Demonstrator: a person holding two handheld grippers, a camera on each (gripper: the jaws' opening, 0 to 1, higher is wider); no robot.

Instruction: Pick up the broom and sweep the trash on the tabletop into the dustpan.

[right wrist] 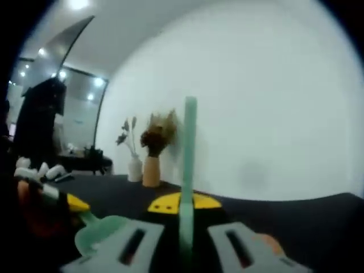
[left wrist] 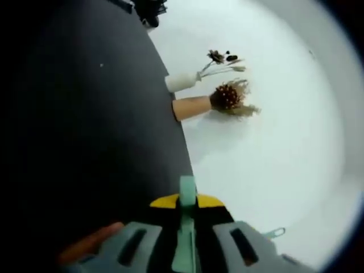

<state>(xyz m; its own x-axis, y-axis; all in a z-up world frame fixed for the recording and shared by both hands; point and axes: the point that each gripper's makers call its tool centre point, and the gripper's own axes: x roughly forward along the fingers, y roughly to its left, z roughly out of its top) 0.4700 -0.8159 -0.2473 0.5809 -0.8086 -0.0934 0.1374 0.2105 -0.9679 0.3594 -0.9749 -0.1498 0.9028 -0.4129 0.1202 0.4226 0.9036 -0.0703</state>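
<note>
A thin mint-green broom handle [right wrist: 189, 153] stands upright between the jaws of my right gripper [right wrist: 182, 207], which is shut on it by its yellow pads; the bristles are hidden below. My left gripper [left wrist: 186, 206] is shut on another mint-green handle [left wrist: 187, 190], whose short end sticks out past the yellow pads. In the right gripper view the left gripper [right wrist: 73, 203] comes in low at the left, with a rounded mint-green piece [right wrist: 98, 234] hanging from it, likely the dustpan. The black tabletop [right wrist: 296, 219] lies under both. No trash can be made out.
A white vase [right wrist: 135, 169] and a tan vase [right wrist: 151, 171] with dried flowers stand at the table's far edge against the white wall; they appear as white vase [left wrist: 182, 82] and tan vase [left wrist: 191, 107] in the rolled left gripper view. Dark furniture [right wrist: 40, 122] is at far left.
</note>
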